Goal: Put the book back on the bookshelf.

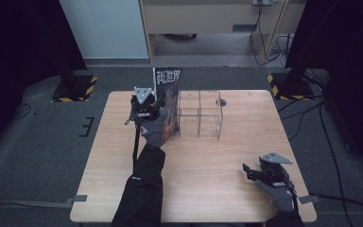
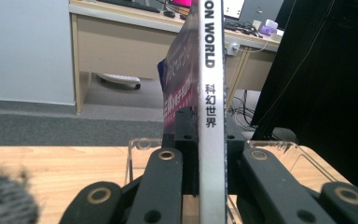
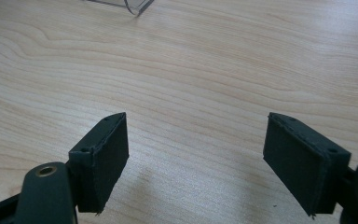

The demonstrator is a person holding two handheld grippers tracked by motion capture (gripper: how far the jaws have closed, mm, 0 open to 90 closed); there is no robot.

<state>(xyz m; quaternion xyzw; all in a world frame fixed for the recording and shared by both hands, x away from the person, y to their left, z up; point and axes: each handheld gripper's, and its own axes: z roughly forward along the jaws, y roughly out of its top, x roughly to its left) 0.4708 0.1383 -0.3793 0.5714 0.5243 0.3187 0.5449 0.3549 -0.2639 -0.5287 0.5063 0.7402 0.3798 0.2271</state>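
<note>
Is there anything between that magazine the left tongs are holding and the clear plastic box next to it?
Nothing visible. The left tongs are shut on the magazine, held upright right beside the clear box, at its left side. The box's compartments look empty. The right tongs are open, off at the near right.

Magazine [image 2: 212, 93] — white spine, black lettering, purple cover; clear organiser [image 1: 200, 113] at its three o'clock — pale woodgrain table [image 1: 208, 179].

Our left gripper [image 1: 146, 105] sits upper centre-left, jaws clamped tight; our right gripper [image 1: 250, 171] rests lower right, jaws spread wide.
</note>
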